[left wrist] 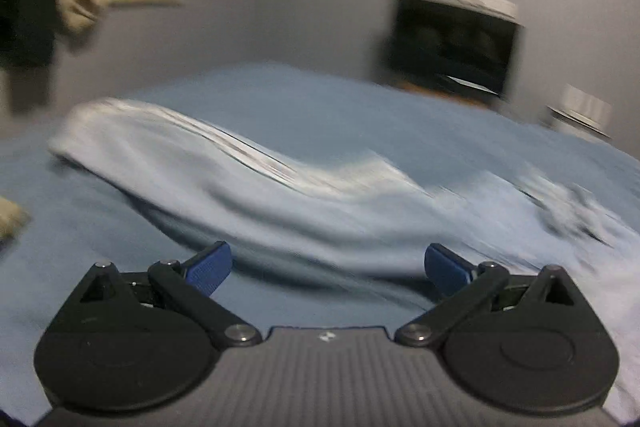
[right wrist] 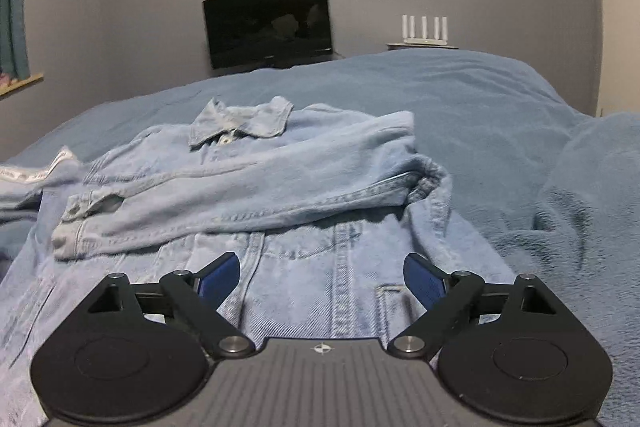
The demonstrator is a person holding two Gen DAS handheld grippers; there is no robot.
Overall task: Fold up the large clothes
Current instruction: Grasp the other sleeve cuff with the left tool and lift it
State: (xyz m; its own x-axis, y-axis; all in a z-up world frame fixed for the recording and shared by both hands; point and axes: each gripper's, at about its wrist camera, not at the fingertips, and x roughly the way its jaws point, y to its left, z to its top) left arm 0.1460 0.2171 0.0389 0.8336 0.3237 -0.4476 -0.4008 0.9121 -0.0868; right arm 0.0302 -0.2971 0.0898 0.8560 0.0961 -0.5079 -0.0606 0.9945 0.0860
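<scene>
Left wrist view, tool: the left gripper (left wrist: 328, 269) has its blue pads spread wide, nothing between them.
Left wrist view, garment: the denim jacket (left wrist: 224, 183) lies on the blue bedspread (left wrist: 304, 95), a pale ridge running from ten o'clock down to four o'clock. The picture is badly smeared, so seams and edges cannot be made out here.
Left wrist view, room: a dark television (left wrist: 452, 43) stands at one o'clock against the grey wall.

Right wrist view, tool: the right gripper (right wrist: 322, 277) is also splayed and empty, hovering over the jacket's lower front.
Right wrist view, garment: the denim jacket (right wrist: 304, 195) lies front up, with the collar (right wrist: 244, 121) at eleven o'clock. One sleeve (right wrist: 224, 199) is folded across the chest, its cuff (right wrist: 76, 227) at nine o'clock. A chest pocket (right wrist: 394, 301) shows just beside the right pad.
Right wrist view, room: television (right wrist: 268, 23) at twelve o'clock, a white router (right wrist: 424, 31) at one o'clock.

Handling: denim of this kind looks heavy and fairly stiff; it should hold a crease, grip well, and sag little. Not fragile.
Where to hold: probably the hem corners, or the thick seamed side edges, where doubled cloth gives the pads a firm bite; the flat front panel offers little to pinch.
</scene>
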